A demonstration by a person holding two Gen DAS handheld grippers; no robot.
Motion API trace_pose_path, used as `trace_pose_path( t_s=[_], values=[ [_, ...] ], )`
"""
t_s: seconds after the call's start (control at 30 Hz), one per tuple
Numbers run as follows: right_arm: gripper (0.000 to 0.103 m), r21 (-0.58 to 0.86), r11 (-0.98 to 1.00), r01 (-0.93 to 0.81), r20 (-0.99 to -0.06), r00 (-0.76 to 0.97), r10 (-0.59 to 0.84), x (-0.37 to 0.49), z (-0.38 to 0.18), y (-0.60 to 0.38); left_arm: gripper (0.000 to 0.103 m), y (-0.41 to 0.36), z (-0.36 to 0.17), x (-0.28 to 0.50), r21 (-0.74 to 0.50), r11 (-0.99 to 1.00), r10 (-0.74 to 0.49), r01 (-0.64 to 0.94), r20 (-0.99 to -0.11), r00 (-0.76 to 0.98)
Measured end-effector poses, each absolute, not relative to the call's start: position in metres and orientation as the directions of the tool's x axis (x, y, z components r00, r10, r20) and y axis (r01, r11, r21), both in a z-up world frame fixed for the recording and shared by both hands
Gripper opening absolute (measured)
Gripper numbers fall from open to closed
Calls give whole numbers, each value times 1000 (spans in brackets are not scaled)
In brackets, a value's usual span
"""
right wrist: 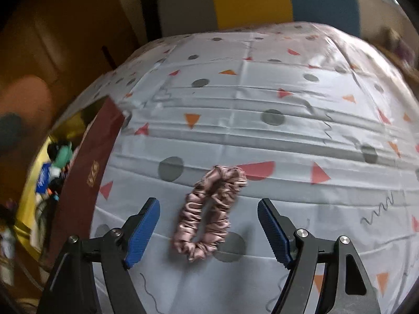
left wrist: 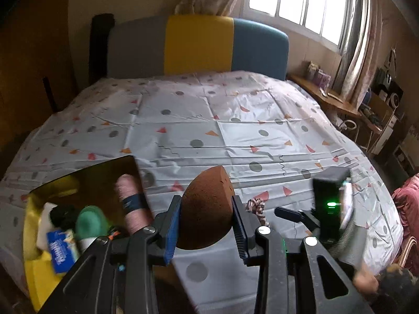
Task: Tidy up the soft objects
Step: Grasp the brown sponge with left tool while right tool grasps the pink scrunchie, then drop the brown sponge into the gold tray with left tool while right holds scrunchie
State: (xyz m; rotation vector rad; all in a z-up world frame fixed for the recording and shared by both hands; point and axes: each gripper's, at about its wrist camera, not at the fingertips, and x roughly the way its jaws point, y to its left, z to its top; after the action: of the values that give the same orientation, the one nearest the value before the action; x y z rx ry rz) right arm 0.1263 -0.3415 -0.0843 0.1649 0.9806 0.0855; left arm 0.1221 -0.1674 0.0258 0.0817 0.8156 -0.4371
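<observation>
bedroom, bed top: left clamped on brown sponge, right spread over pink scrunchie

bedroom scene. bed filled both views, covered with a pale grey sheet printed with grey dots and pink and orange triangles, creased in straight fold lines. padded headboard in grey, yellow and blue panels stood at the far end. window with curtains was at upper right, a cluttered wooden shelf along the right wall.

left gripper was closed on a brown egg-shaped sponge, blue pads pressed on both its sides, pointed end up, held above the sheet. a box with yellow inside sat at the near left edge of the bed, just left of the left gripper. its dark lid flap stood raised, maroon on the outside in the right wrist view. inside were a pink yarn roll with a dark band, a green soft item, a blue packet, plus white and black pieces, blurred.

right gripper had its jaws wide apart, holding nothing, low over the sheet. a pink satin scrunchie lay flat on the sheet between the two blue pads, touching neither as far as could be seen. the box stood to the left of it, apart. in the left wrist view a bit of the scrunchie peeked out just right of the left finger, with the right tool's body beyond, green light on.
</observation>
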Motion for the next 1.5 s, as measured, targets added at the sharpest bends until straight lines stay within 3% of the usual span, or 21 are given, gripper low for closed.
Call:
trace_pose_path(
  t_s=[0.1,0.13,0.17,0.2,0.23,0.53,0.77,0.9,1.07,1.23,1.5],
  values=[
    [77,109,994,-18,-826,555,100,128,-93,-333,37,-146,29,109,-97,915,-339,390,-711,617],
    [68,96,995,-19,-829,552,91,130,-95,-332,37,-139,30,106,-107,918,-339,382,-710,617],
    [58,81,997,-17,-833,548,77,131,-98,-332,37,-134,30,104,-114,919,-340,376,-710,616],
    [26,59,998,-17,-829,556,58,130,-97,-332,37,-127,30,101,-121,922,-340,368,-708,619],
    [17,64,998,-18,-826,560,63,130,-96,-334,37,-123,30,98,-124,924,-339,362,-706,622],
    [19,157,987,-32,-829,538,149,127,-100,-351,37,-39,34,79,-161,960,-275,229,-696,664],
    [19,49,996,-81,-821,564,86,122,-100,-338,37,62,24,61,-165,986,-113,-9,-713,692],
    [19,47,996,-81,-819,568,85,122,-100,-338,37,89,9,51,-194,978,-95,-75,-736,670],
    [19,23,996,-83,-819,570,66,120,-101,-336,37,86,-15,49,-282,957,-184,-68,-770,611],
    [19,26,996,-83,-819,569,69,120,-100,-336,37,57,-24,60,-289,957,-224,-17,-776,589],
    [19,17,996,-83,-822,566,61,121,-100,-334,41,37,-50,74,-209,978,-158,-28,-814,558]
  ],
)
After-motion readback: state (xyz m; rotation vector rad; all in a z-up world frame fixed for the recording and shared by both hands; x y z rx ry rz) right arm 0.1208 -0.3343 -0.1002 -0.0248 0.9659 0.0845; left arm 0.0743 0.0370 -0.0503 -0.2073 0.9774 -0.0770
